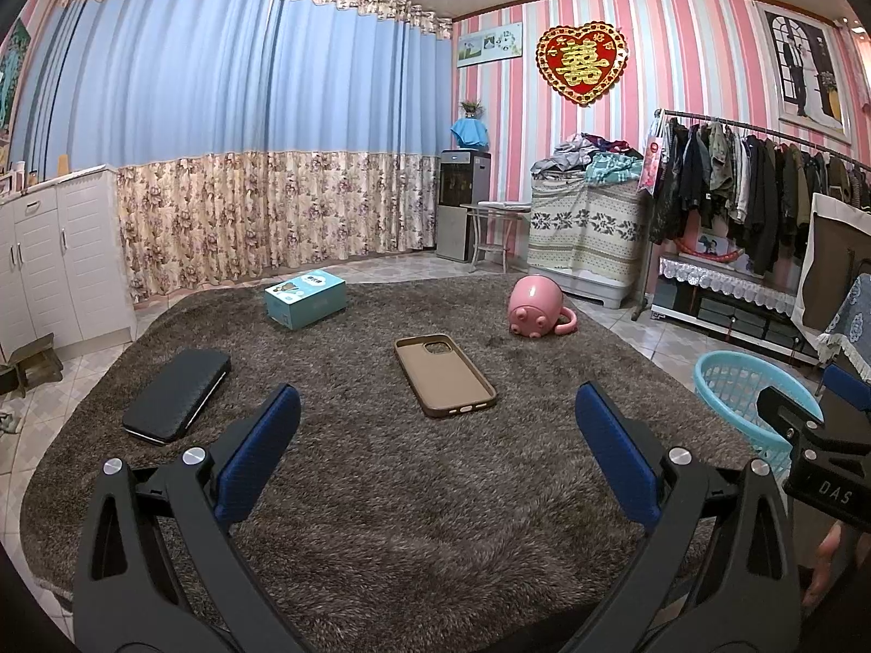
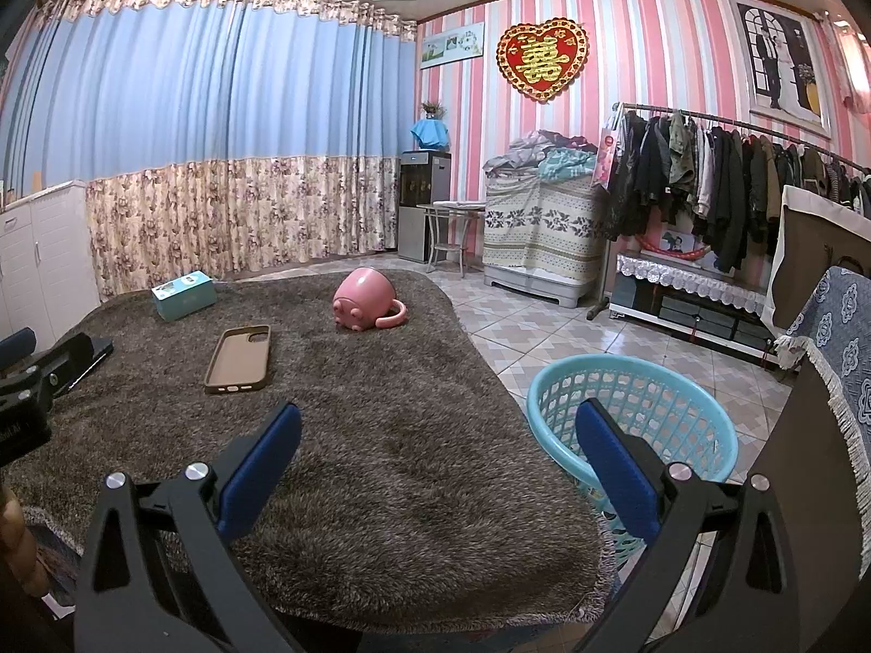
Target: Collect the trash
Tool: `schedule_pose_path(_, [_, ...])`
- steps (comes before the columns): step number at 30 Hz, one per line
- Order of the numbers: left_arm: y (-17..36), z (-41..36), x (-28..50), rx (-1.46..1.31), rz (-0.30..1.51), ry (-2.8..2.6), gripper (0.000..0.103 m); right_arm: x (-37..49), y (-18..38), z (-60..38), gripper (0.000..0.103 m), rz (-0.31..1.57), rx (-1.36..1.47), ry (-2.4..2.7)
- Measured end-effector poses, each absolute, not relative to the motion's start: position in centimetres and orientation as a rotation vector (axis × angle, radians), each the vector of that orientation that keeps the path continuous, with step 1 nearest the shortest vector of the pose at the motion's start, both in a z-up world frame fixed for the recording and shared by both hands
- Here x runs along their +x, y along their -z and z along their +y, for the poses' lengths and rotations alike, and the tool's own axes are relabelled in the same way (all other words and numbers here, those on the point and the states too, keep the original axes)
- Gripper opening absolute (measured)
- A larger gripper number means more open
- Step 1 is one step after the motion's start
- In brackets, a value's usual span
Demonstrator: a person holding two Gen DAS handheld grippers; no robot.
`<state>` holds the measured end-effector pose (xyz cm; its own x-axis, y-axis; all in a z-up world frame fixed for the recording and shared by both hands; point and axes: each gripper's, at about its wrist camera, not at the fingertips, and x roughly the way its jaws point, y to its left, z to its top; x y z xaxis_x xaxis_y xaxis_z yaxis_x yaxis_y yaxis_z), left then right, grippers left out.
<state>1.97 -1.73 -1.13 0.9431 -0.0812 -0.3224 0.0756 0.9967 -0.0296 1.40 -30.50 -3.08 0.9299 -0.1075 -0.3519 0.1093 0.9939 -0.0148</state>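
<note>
Left wrist view: your left gripper hangs over the shaggy brown rug with its blue pads spread wide and nothing between them. Just ahead of the gap lies a brown phone case, open side up. To its left lies a black wallet-style case, flat on the rug. Farther back sits a teal box; to the right of it a pink pig-shaped mug is tipped on its side, handle pointing right. The light blue laundry basket stands off the rug's right edge on the tile floor, partly hidden by your right gripper's body.

Right wrist view: your right gripper is also spread wide and holds nothing. Its right pad overlaps the basket, which sits just beside the rug edge. The phone case lies to the left, the pig mug beyond it, well apart from the basket. The teal box sits far left at the rug's rear. The black case is mostly hidden behind your left gripper's body at the frame's left edge.
</note>
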Motion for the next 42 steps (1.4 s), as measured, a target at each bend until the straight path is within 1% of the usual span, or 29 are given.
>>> schedule_pose_path(42, [1.38,-1.80,1.93,-0.017,0.327,0.080,0.098,1.37,3.35,-30.85,0.099,0.358,0.004,0.112])
